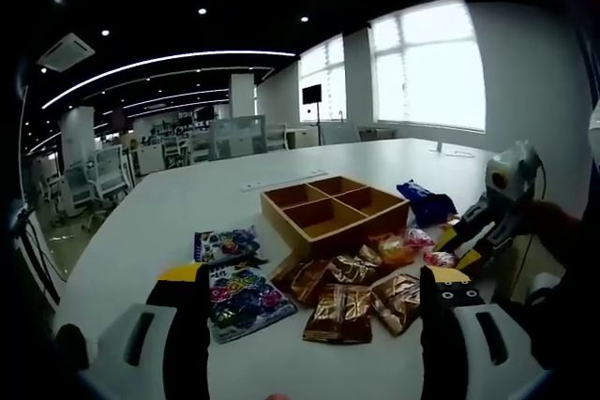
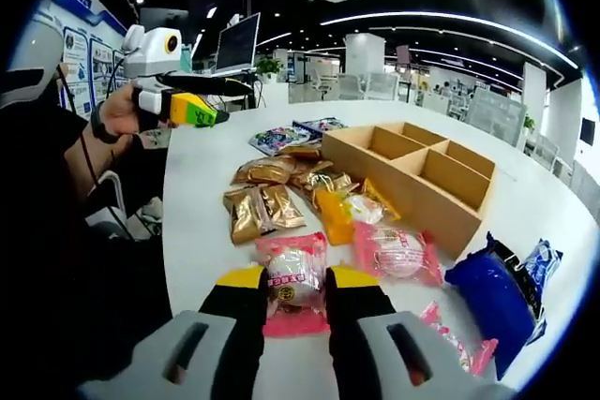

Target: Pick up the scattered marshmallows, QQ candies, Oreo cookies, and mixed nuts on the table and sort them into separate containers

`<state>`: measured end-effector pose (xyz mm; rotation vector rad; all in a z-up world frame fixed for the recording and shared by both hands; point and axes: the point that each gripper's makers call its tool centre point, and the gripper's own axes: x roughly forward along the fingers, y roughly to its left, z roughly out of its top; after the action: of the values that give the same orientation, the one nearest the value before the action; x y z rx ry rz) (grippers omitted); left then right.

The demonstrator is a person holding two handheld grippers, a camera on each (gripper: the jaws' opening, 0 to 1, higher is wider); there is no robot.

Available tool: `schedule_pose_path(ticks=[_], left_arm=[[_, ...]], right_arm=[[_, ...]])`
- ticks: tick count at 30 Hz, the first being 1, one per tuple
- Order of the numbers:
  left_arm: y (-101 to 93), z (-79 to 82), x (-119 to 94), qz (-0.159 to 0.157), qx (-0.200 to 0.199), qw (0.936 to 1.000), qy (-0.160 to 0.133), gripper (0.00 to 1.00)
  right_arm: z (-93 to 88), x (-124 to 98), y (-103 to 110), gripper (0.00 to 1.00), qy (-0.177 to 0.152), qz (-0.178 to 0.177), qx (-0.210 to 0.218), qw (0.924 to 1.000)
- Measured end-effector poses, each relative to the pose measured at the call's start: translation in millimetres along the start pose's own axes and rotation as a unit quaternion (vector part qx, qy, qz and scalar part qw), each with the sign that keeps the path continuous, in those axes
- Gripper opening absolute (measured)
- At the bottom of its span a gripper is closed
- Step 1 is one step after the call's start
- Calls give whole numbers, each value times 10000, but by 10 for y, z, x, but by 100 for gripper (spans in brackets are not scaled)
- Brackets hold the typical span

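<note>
My right gripper (image 2: 296, 280) is low over the table, its jaws closed against the sides of a pink marshmallow packet (image 2: 294, 274); it also appears at the right as the right gripper (image 1: 461, 248). Another pink packet (image 2: 396, 252) lies beside it, and a third (image 2: 452, 336) nearer the edge. Gold-brown nut packets (image 2: 261, 210) (image 1: 342, 311) and an orange packet (image 2: 334, 214) form the middle pile. Colourful QQ candy packets (image 1: 239, 295) (image 2: 279, 139) lie at one end, blue Oreo packets (image 2: 502, 289) (image 1: 424, 201) at the other. My left gripper (image 1: 312, 278) hangs wide open above the pile, seen raised as the left gripper (image 2: 208, 115).
A wooden box (image 1: 333, 208) (image 2: 422, 173) with four compartments stands behind the snacks. The white table (image 1: 187, 203) stretches wide around it. A person's hand and dark sleeve (image 2: 103, 119) hold the left gripper at the table's edge. Office desks and monitors stand beyond.
</note>
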<state>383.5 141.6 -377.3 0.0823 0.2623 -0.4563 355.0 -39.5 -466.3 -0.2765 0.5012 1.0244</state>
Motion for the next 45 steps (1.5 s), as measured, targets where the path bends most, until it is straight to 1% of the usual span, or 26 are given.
schedule_pose_path(ticks=[7, 13, 21, 24, 28, 36, 41, 43, 45], left_arm=[[3, 16, -15, 21, 38, 10000, -15, 96], [3, 21, -26, 35, 46, 10000, -18, 96], [8, 23, -45, 56, 47, 10000, -25, 96], [7, 27, -52, 56, 53, 10000, -24, 96], [10, 33, -62, 63, 64, 10000, -24, 96], [7, 39, -73, 72, 77, 9999, -29, 96], [-7, 44, -81, 68, 79, 9999, -42, 96], [-14, 39, -82, 62, 82, 9999, -29, 96], [-15, 36, -84, 65, 90, 9999, -22, 96]], right_arm=[[-2, -2, -1, 17, -7, 15, 78, 10000], [-3, -10, -16, 16, -56, 25, 157, 9999], [-4, -55, -68, 15, -112, -77, 256, 9996], [24, -101, -90, 15, -177, -103, 306, 9993], [126, -187, -112, 15, -329, -112, 336, 9988], [413, -392, -303, 15, -640, -417, 148, 9970], [635, -491, -431, 15, -860, -607, 1, 9944], [747, -533, -513, 15, -997, -739, -38, 9923], [859, -577, -576, 15, -1121, -793, -48, 9905]])
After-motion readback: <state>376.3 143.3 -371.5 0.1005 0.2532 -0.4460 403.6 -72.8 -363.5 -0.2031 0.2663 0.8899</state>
